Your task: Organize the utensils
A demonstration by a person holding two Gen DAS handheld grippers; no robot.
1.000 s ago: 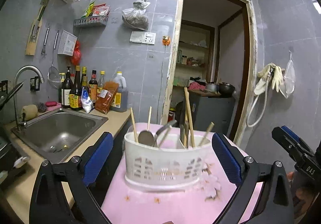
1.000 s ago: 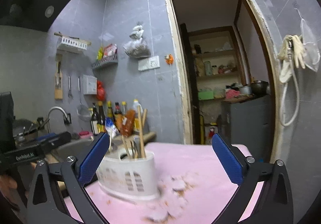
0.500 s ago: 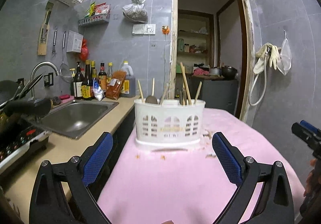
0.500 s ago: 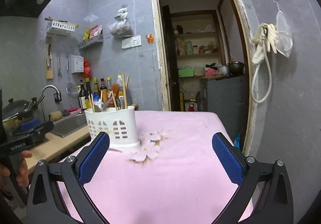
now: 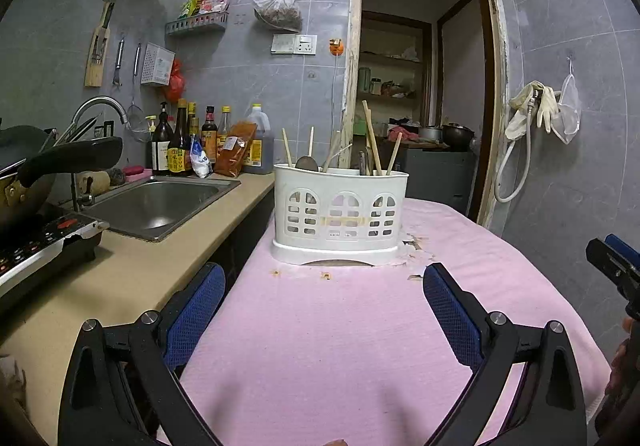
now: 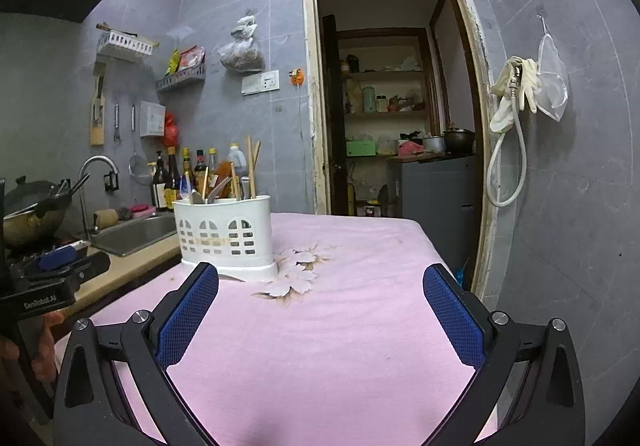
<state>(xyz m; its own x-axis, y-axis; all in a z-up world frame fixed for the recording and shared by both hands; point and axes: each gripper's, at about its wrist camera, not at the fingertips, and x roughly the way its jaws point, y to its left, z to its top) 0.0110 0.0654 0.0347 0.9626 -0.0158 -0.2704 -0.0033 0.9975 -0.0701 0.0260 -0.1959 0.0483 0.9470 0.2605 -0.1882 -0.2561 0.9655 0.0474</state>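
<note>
- While we hold both tools low over the pink tablecloth [image 5: 360, 346], the left gripper [image 5: 324, 310] has its jaws spread wide with nothing between the blue pads [image 5: 196, 310].
- Our right gripper [image 6: 320, 310] is likewise wide apart and grips nothing; its pads frame bare cloth.
- We see the white utensil caddy [image 5: 340, 214] standing upright on the far part of the cloth, well ahead of the left gripper and near the table edge beside the counter.
- Inside it we make out wooden chopsticks [image 5: 371, 138] leaning at angles and a metal spoon [image 5: 307, 163]; which compartment each sits in we cannot tell.
- From the right wrist view, the caddy [image 6: 224, 238] sits ahead and to the left, touching a flower print [image 6: 296, 278] on the cloth.
- Beyond the caddy we see the steel sink [image 5: 156, 206] and sauce bottles [image 5: 180, 142] along the wall.
</note>
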